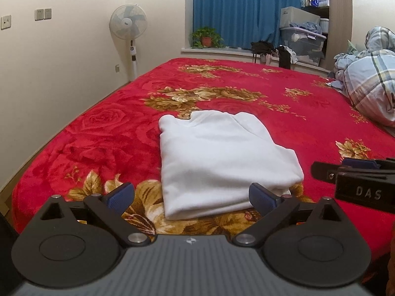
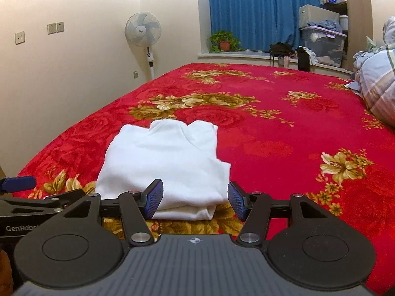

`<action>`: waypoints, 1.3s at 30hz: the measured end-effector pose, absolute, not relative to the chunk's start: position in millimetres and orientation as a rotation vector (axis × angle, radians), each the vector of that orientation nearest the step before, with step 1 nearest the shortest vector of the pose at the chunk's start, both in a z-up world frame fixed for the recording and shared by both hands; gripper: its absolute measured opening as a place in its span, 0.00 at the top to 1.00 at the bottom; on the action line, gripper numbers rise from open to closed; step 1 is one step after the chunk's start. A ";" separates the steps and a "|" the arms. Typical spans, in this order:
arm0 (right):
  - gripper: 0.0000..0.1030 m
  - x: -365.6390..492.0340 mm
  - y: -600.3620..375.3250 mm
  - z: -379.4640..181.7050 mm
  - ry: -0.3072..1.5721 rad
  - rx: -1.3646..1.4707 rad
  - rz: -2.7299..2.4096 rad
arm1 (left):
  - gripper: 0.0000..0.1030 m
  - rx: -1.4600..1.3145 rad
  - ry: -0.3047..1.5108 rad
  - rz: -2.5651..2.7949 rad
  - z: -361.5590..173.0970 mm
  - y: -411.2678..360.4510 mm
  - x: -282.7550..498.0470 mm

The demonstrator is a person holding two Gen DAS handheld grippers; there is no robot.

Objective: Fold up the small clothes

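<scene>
Garment: I log one white folded top (image 1: pixel 222 162), (image 2: pixel 165 165), a neat rectangle with its neck end away from me, lying flat on the red floral blanket (image 1: pixel 284 113) near the blanket's near edge.
Left gripper (image 1: pixel 191 198): I see the fingers spread wide, nothing between them, blue pads (image 1: pixel 118 198) at either side of the top's near hem, apart from the cloth.
Right gripper (image 2: pixel 195 201): fingers parted about halfway, empty, framing the top's near right corner without clasping it.
Beyond the top: plaid quilt (image 1: pixel 370 83) bunched right of it; standing fan (image 1: pixel 128 22) and potted plant (image 1: pixel 207 37) behind it.
</scene>
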State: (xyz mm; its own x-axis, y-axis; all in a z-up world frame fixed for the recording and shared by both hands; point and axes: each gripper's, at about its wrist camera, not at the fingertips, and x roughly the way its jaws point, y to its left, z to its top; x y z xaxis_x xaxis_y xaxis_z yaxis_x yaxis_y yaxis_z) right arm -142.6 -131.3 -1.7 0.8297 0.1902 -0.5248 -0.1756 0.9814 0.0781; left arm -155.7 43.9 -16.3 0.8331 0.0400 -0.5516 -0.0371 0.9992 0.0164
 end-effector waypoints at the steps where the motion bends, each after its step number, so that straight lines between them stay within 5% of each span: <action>1: 0.42 -142.2 -130.0 -2.4 0.563 0.024 0.197 | 0.02 0.002 0.586 0.039 -16.8 43.6 -155.2; 39: 0.42 -139.7 -118.3 -9.6 0.593 -0.007 0.225 | 0.02 -0.006 0.621 0.039 -22.6 43.2 -148.7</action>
State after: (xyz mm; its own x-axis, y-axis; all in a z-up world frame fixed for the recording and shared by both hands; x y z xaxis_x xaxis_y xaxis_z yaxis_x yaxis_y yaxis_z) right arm -139.7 -118.3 -9.6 0.8055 0.2085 -0.5548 -0.2127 0.9754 0.0579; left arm -148.7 43.2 -22.6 0.8125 0.0348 -0.5819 -0.0387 0.9992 0.0058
